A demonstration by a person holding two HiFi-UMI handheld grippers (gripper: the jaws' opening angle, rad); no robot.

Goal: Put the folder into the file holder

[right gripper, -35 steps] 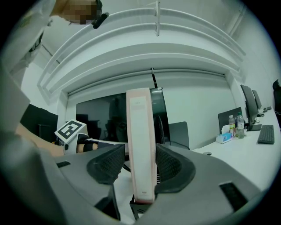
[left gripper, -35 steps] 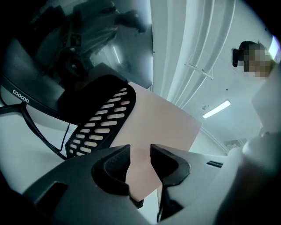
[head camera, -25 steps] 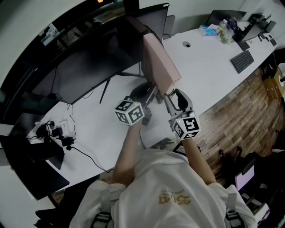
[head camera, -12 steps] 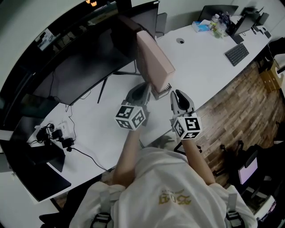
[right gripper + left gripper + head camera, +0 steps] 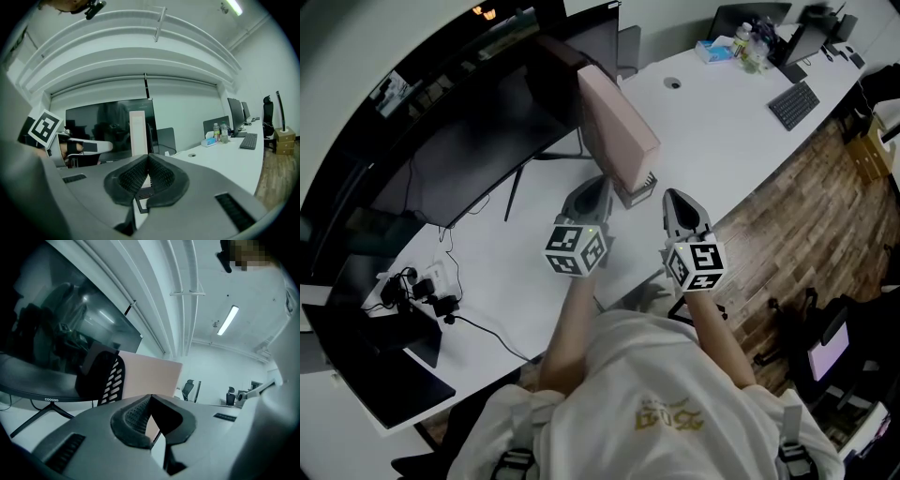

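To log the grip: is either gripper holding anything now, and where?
Nothing is held: left gripper and right gripper are both shut and empty; the folder stands untouched.

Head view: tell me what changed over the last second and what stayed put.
The left tool and right tool drew back from the folder toward the person; their jaws have just been closing and now meet on nothing. The right tool, earlier open at the folder's near edge, is clear of it. The folder stays upright in the file holder.
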